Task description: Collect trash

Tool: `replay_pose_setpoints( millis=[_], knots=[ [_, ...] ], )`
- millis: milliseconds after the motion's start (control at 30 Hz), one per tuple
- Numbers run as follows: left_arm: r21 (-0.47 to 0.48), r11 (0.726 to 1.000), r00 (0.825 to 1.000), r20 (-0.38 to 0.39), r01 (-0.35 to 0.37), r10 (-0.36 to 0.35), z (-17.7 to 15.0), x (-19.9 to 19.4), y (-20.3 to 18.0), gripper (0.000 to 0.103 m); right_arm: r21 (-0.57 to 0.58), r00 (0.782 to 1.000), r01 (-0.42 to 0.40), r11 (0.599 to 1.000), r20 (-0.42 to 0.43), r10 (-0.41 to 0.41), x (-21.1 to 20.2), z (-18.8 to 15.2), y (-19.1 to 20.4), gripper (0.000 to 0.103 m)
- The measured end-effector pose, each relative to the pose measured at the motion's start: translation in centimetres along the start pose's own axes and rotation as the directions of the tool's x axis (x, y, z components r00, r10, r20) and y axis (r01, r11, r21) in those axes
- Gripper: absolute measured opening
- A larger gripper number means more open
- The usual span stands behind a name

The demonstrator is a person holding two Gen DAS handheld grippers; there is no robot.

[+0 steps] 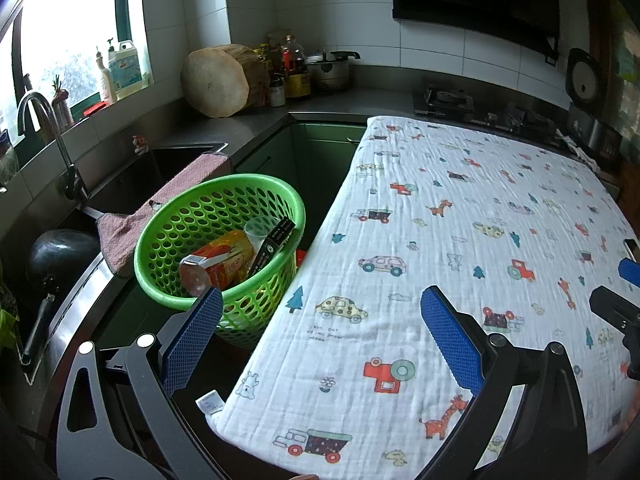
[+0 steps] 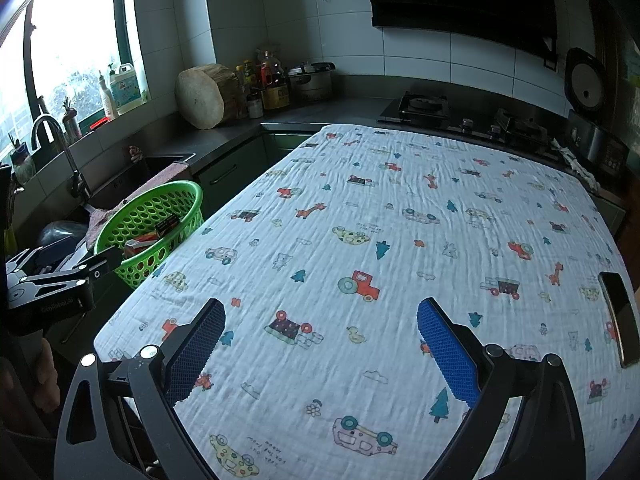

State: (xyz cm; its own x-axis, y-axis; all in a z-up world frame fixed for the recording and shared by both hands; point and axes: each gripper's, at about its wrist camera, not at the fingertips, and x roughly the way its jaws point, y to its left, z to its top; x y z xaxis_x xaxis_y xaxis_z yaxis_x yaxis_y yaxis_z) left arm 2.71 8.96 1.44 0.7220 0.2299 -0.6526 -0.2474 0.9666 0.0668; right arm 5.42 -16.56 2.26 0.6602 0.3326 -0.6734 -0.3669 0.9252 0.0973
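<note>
A green perforated basket [image 1: 192, 216] stands left of the cloth-covered table [image 1: 460, 240]. In it lie an orange carton [image 1: 228, 260], a black box [image 1: 274, 242] and a clear plastic cup [image 1: 256, 232]. My left gripper [image 1: 322, 314] is open and empty, over the table's left edge, just in front of the basket. My right gripper [image 2: 320, 326] is open and empty above the table's near middle. The basket also shows in the right wrist view [image 2: 160, 216], with the left gripper's body [image 2: 60, 280] before it. The right gripper's tips [image 1: 616, 300] show at the right edge of the left view.
A phone [image 2: 618, 320] lies at the table's right edge. A sink [image 1: 132, 184] with a faucet [image 1: 48, 136], a pink towel [image 1: 168, 196] and a dark pan [image 1: 60, 256] is at the left. A round wooden block [image 1: 220, 80], bottles, a pot and a stove [image 2: 440, 110] line the counter.
</note>
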Motion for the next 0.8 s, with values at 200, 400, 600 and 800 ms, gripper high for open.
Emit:
replay_pose_setpoints(
  millis=[200,400,600,800],
  knots=[
    [0.011,1.0,1.0,-0.001,0.002,-0.002,0.0,-0.2,-0.6,0.098,-0.002,1.0,-0.001,1.0,-0.001,0.001,0.0,0.0,0.1,0.094],
    [0.016,1.0,1.0,0.003,-0.005,0.005,0.0,-0.3,-0.9,0.098,-0.001,1.0,-0.002,1.0,0.0,0.002,0.0,0.0,0.2,0.094],
    [0.021,1.0,1.0,0.006,-0.01,0.01,-0.1,-0.3,-1.1,0.098,0.001,1.0,-0.003,1.0,-0.008,0.003,0.2,0.1,0.2,0.094],
    [0.023,1.0,1.0,0.012,-0.011,0.011,0.0,-0.3,-1.5,0.098,0.003,1.0,-0.004,1.0,-0.009,0.004,0.2,0.0,0.2,0.094]
  ],
)
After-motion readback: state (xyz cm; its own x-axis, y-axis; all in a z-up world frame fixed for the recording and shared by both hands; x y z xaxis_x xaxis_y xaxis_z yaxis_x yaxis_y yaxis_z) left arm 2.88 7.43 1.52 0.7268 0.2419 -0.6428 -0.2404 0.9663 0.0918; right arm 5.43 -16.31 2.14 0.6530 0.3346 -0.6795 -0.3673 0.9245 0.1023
